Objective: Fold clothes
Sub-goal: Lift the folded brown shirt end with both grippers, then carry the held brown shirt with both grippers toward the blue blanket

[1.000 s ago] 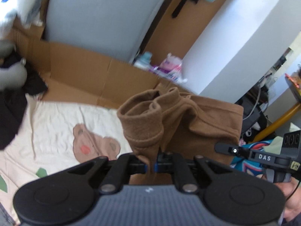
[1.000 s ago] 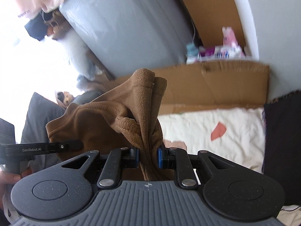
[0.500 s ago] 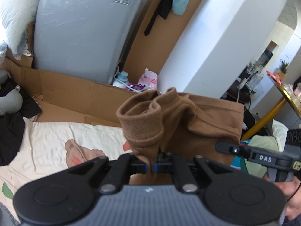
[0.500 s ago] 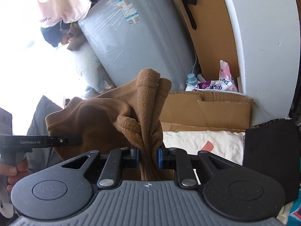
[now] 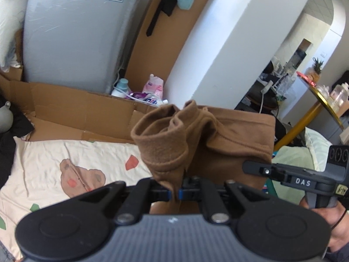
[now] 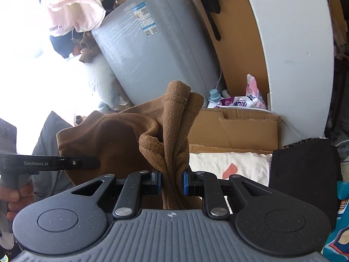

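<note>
A brown fleece garment [image 5: 196,144] hangs in the air, stretched between both grippers above a cream bedsheet [image 5: 43,163] with a bear print. My left gripper [image 5: 174,193] is shut on a bunched corner of it. My right gripper [image 6: 172,180] is shut on another bunched corner of the brown garment [image 6: 109,144], a thicker wad of folds between its blue pads. Each view shows the other gripper at its side edge, held by a hand: the right gripper [image 5: 250,167] and the left gripper [image 6: 93,163]. The garment's lower part is hidden behind the gripper bodies.
A grey plastic-wrapped appliance [image 6: 157,50] and brown cardboard [image 5: 76,113] stand behind the sheet. Detergent bags [image 6: 240,102] lie by a white wall [image 5: 229,50]. Dark clothes [image 6: 303,174] lie at the sheet's right, more dark clothing [image 5: 8,144] at its left. A gold-rimmed table [image 5: 322,104] stands far right.
Both grippers have risen with the brown garment still clamped. The sheet has sunk lower in both views and more of the appliance and wall shows.
</note>
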### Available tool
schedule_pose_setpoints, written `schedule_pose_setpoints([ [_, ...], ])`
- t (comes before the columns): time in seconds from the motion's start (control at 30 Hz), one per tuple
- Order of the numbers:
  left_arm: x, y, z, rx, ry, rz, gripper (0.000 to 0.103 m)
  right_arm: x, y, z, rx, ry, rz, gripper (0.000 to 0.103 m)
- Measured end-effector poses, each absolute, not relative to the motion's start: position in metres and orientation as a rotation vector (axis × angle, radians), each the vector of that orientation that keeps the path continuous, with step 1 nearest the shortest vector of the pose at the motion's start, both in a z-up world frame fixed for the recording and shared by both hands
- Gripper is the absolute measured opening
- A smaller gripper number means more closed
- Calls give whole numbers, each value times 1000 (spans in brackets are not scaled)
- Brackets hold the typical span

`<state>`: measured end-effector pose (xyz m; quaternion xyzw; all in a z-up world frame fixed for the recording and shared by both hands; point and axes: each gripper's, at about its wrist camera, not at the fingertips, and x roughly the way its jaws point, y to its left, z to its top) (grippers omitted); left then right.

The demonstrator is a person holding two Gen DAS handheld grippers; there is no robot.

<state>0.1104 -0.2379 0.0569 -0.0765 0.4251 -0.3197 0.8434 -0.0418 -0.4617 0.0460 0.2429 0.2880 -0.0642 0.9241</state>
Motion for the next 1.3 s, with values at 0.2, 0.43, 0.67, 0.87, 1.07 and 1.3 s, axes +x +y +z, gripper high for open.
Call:
schedule_pose_setpoints([
  [0.2, 125, -261, 34, -140, 929, -700, 6, -50, -480, 26, 508, 609, -152, 17],
  [0.43, 126, -289, 10, -119, 960, -745, 6, -50, -506, 0, 537, 632, -189, 17],
  [0.67, 137, -313, -19, -120, 994, -794, 6, -63, -524, -28, 549, 621, -226, 17],
  [0.87, 140, -338, -35, -81, 1004, -854, 6, -84, -544, -43, 571, 613, -254, 17],
  [1.07, 140, -365, -51, -60, 1023, -926, 6, -114, -566, -57, 601, 613, -306, 17],
  [1.3, 138, -404, -68, -58, 1033, -1043, 6, -151, -588, -66, 592, 620, -389, 17],
])
